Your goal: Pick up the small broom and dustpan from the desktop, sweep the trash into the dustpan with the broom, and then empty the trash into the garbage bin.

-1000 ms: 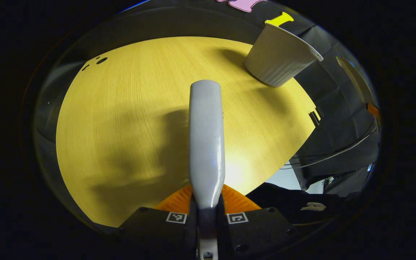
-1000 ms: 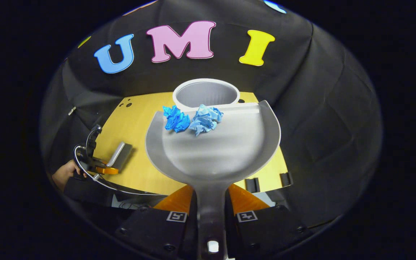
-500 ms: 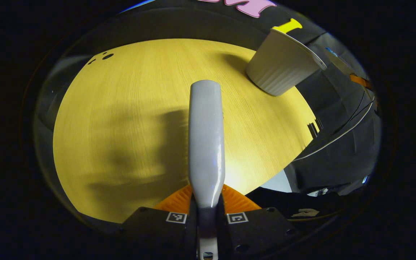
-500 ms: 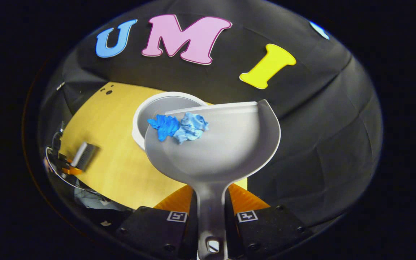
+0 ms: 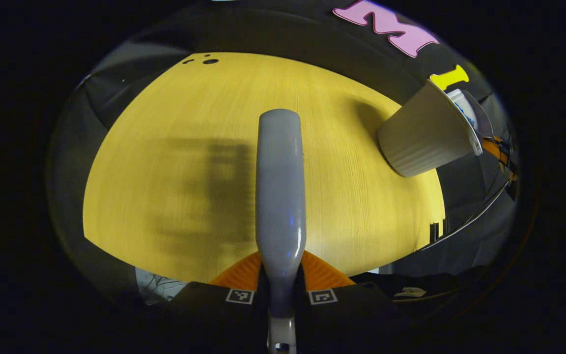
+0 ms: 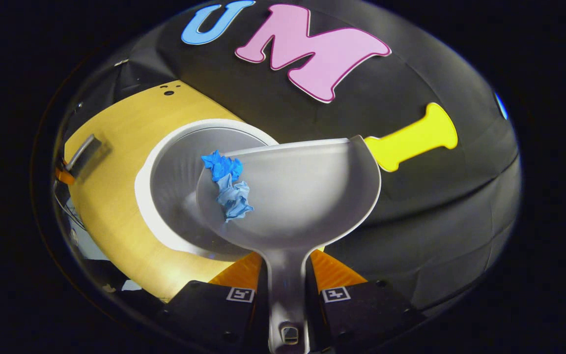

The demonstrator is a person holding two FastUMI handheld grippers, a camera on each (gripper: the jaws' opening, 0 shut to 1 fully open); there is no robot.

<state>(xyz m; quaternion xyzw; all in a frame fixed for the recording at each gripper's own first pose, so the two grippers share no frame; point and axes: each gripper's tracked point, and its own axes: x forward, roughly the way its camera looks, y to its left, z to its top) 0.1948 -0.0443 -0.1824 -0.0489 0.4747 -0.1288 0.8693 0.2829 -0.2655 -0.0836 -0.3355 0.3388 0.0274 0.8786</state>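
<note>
A: Hidden parts? Broom bristles can't be made out; the grey plastic broom handle [image 5: 281, 187] runs forward from the left gripper [image 5: 281, 290], both fingers clamped on it.

B: Right gripper [image 6: 288, 287] is closed tight on the grey plastic dustpan [image 6: 302, 196] stem. Two crumpled blue paper scraps [image 6: 228, 184] sit at its left rim, over the white ribbed garbage bin [image 6: 165, 187].

A: Bin stands near the yellow wooden desktop's [image 5: 165, 147] far right edge; left side lies open.
</note>
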